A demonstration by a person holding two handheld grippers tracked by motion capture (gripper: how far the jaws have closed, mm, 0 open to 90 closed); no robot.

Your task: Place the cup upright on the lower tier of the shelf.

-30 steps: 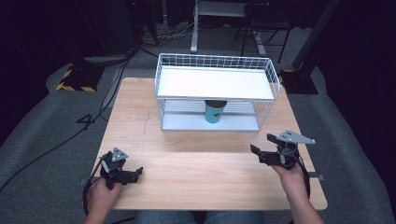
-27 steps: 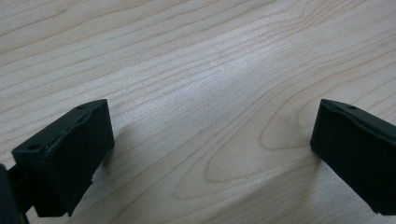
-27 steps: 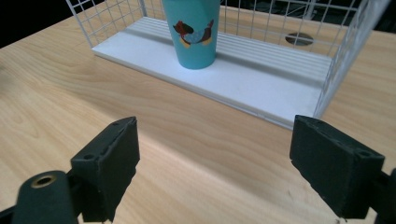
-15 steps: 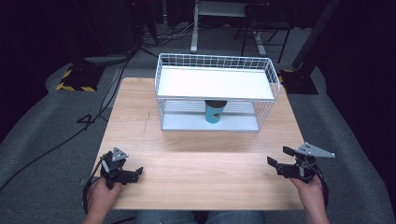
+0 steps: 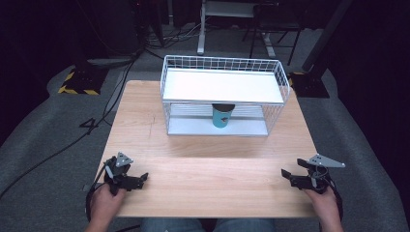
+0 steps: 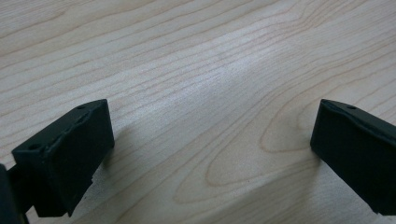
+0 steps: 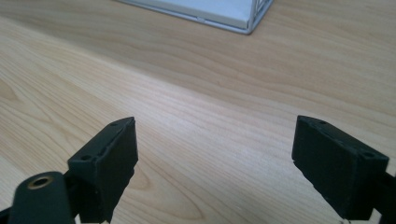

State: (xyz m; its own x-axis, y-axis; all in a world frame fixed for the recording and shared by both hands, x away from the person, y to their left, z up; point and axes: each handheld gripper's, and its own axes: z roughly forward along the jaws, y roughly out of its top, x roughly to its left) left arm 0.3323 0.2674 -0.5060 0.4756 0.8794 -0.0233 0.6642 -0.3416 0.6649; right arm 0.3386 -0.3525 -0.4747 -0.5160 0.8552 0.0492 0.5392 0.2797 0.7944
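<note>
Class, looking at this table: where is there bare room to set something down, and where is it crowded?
Free: the broad wood strip between the rack and the two grippers, left and right; also the table left of the rack. Crowded: the rack's lower shelf around the cup.

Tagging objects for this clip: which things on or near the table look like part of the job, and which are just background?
Likely in play:
- teal cup on lower shelf of white wire rack
- left gripper, open
- right gripper, open
- wooden table

Just lying about:
- floor cables
- black-and-yellow striped block
- desk legs behind
</note>
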